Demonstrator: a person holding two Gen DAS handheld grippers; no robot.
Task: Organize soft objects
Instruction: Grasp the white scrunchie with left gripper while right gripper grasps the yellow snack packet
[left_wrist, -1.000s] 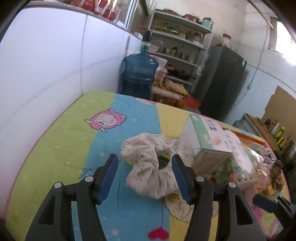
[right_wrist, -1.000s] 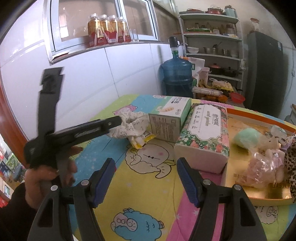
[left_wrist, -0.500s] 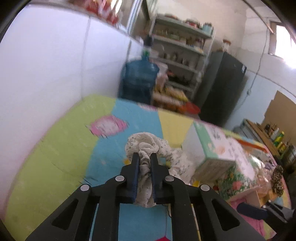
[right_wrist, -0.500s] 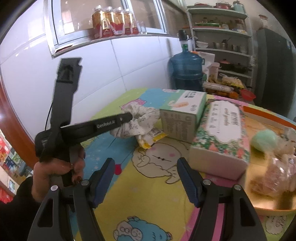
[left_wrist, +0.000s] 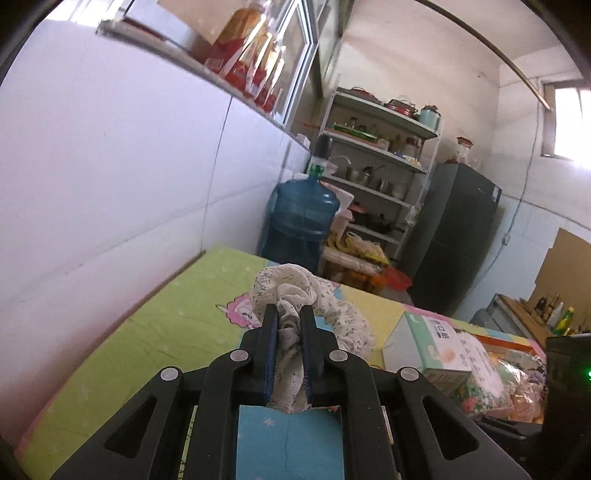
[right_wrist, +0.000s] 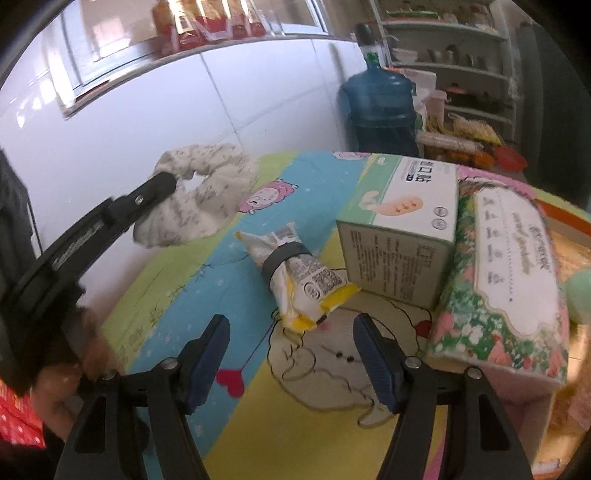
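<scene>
- The left gripper (left_wrist: 288, 325) is clamped tight on a pale, speckled scrunchie (left_wrist: 306, 299). The fabric bunches between the two blue pads, and the rest of the ring bulges out beyond the tips and droops to the right.
- In the right wrist view the scrunchie (right_wrist: 207, 192) hangs clear of the cartoon-print cloth (right_wrist: 221, 258), at the far left, in front of the white tiled wall. Only the left gripper touches it.
- The right gripper (right_wrist: 291, 354) stands wide open with nothing between its fingers. It points down at the cloth.
- Just beyond the right gripper's tips lies a yellow and white packet (right_wrist: 295, 273) with a dark band round its middle. Its long axis runs from far left to near right, so it lies slantwise across the gap between the fingers.
- The packet's near end sits between the two open fingers' lines but past their tips. The right gripper is much nearer to it than the left.
- To the right of the packet stand a green and white box (right_wrist: 402, 218) and a floral tissue pack (right_wrist: 506, 273), side by side and touching.
- Judging by this, a grasp on the packet would call for moving forward and down.
</scene>
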